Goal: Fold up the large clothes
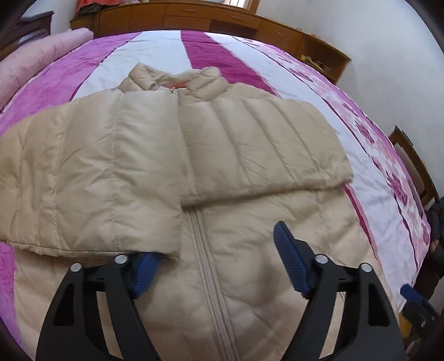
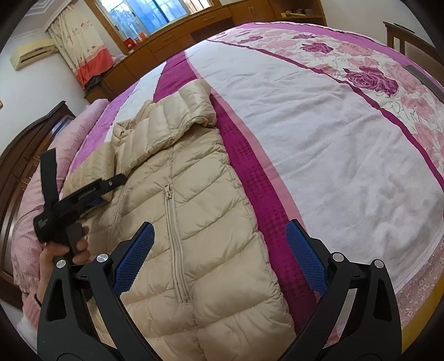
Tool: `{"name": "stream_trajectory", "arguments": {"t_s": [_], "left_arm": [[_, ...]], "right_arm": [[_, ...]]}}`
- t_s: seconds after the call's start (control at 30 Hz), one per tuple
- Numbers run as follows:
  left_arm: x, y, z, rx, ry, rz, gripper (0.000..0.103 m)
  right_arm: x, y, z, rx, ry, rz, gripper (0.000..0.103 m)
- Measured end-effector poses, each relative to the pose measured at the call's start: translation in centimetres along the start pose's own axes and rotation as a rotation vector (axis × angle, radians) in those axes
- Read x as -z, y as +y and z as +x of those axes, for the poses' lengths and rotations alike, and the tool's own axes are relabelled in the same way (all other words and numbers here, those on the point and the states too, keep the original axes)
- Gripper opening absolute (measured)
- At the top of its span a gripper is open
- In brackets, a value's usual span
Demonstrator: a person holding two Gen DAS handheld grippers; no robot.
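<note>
A beige puffer jacket [image 1: 244, 288] lies zipped, front up, on the bed, collar toward the far side. Both sleeves are folded across its chest: the left sleeve [image 1: 91, 177] reaches the zip and the right sleeve [image 1: 263, 150] lies crosswise above it. My left gripper [image 1: 216, 244] hangs open low over the zip, its left pad [image 1: 145, 268] tucked at the edge of the left sleeve's cuff, pressing on nothing. In the right wrist view the jacket [image 2: 199, 211] runs away from me. My right gripper [image 2: 222, 226] stands open over its near right edge, nothing pinched. A hand holds the left gripper [image 2: 91, 194] there.
The bedspread [image 2: 319, 133] has purple, white and rose-print stripes. A rolled pink blanket [image 1: 41, 58] lies at the bed's far left. Wooden cabinets [image 1: 194, 16] line the far wall, a dark headboard [image 2: 25, 155] is at the left, and a wooden chair [image 1: 413, 163] stands at the right.
</note>
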State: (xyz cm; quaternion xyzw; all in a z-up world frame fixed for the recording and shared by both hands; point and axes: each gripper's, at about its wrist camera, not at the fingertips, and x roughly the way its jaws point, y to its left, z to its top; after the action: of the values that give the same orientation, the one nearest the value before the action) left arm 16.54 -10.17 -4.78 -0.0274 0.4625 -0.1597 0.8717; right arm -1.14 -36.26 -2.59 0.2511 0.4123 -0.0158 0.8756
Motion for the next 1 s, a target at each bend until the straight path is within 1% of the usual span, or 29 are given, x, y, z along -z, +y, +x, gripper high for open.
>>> {"name": "stream_trajectory", "arguments": {"t_s": [0.1,0.23,0.33,0.63,0.77,1.0], "left_arm": [[0.6,-0.2,-0.9,-0.01,0.02,-0.003,0.079],[1.6,0.6,-2.4,-0.013,0.05,-0.032,0.079],[2.3,1.2,-3.5,-0.035,0.058,-0.029,0.079],[4.0,4.8,-7.3,-0.111,0.047,-0.055,0.079],[4.5,6.9,-8.8,-0.137,0.03,-0.083,0.079],[5.1,11.0,-10.6,-0.197,0.007,-0.142,0.079]], "right_arm": [[0.0,0.0,-0.2,-0.002,-0.005,-0.002,0.095],[0.0,0.3,-0.4,-0.007,-0.008,-0.008,0.095],[0.2,0.8,-0.4,-0.01,-0.004,-0.021,0.095],[0.8,3.2,-0.4,-0.029,0.008,-0.061,0.095],[0.9,4.6,-0.2,-0.04,0.015,-0.086,0.095],[0.9,8.5,0.7,-0.072,0.037,-0.161,0.095]]}}
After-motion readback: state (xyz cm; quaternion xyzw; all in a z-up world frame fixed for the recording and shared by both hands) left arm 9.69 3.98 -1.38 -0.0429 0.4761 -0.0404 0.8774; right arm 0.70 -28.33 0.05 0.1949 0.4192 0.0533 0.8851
